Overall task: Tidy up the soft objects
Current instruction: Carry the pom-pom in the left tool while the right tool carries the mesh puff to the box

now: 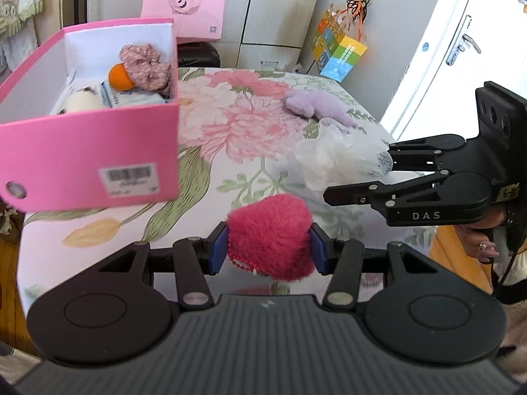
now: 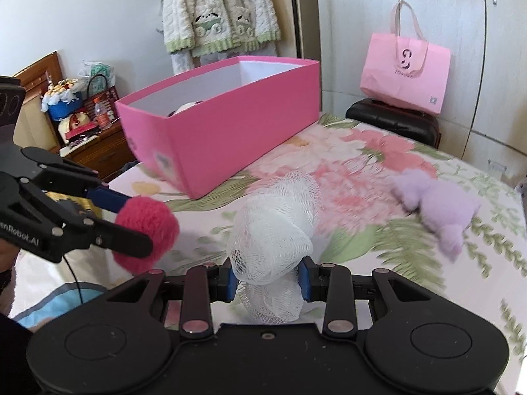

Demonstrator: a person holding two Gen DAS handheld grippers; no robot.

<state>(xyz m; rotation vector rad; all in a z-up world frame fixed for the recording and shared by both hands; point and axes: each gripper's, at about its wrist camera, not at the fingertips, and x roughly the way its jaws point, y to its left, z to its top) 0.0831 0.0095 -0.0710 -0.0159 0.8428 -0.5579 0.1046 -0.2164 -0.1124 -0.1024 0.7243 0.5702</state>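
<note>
Left gripper point(image 1: 268, 251) is clamping the red pompom point(image 1: 270, 235), right gripper point(image 2: 266, 279) is squeezing the white mesh puff point(image 2: 273, 227); the pink box point(image 1: 89, 151) is sitting upper left, nearer the left hand

Matte black two-finger left gripper point(image 1: 268, 252): blue pads, silver pivot screws. Same-built right gripper point(image 2: 268, 280), white "DAS" lettering. Ring worn on right hand point(image 1: 484, 247).

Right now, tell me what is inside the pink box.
The pink box holds a floral scrunchie, an orange ball, a white plush toy and a light blue packet. Its near wall hides whatever lies lower down.
</note>
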